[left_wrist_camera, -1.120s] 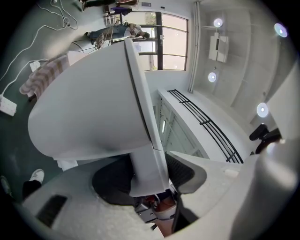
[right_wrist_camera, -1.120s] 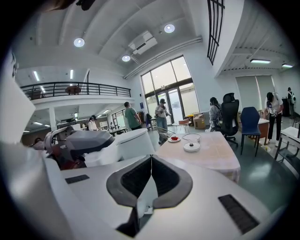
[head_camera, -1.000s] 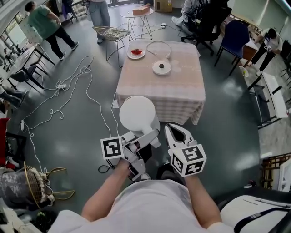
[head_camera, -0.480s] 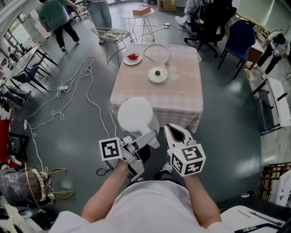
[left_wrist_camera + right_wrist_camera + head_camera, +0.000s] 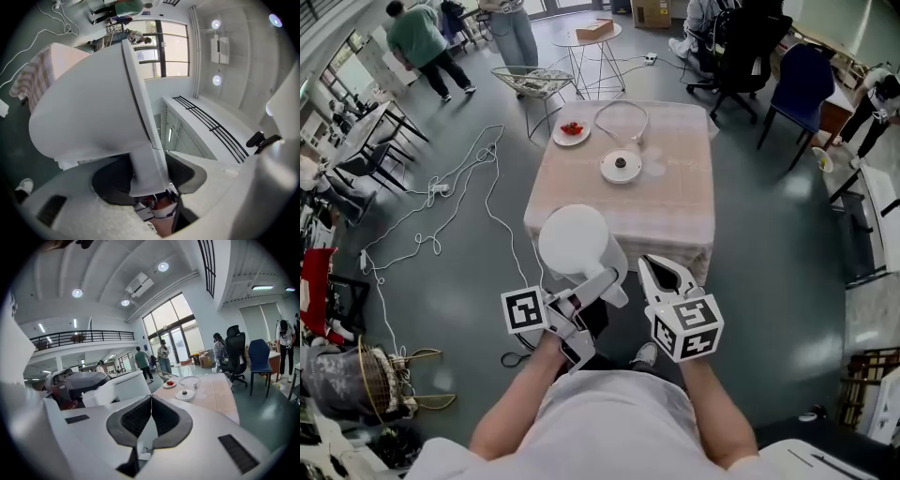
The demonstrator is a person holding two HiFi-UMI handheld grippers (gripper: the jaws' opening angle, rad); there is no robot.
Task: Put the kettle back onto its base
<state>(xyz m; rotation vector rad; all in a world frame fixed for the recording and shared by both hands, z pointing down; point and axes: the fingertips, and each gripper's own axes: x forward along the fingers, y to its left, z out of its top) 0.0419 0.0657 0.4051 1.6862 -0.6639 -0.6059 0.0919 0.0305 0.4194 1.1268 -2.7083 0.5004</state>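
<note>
Ahead, the draped table (image 5: 675, 192) bears the base (image 5: 621, 167).

Top: you wear a white short-sleeved top (image 5: 619, 422) | Shells: your left gripper (image 5: 602, 284) and right gripper (image 5: 649, 265) are white plastic | Pads (image 5: 133, 417): dark, ribbed | Cubes (image 5: 689, 328): black-and-white square markers

The kettle (image 5: 574, 242) hangs before the table (image 5: 675, 192); on it, the base (image 5: 621, 167) sits right of the plate (image 5: 571, 132).

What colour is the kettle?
White; the kettle shows best in the head view.
</note>
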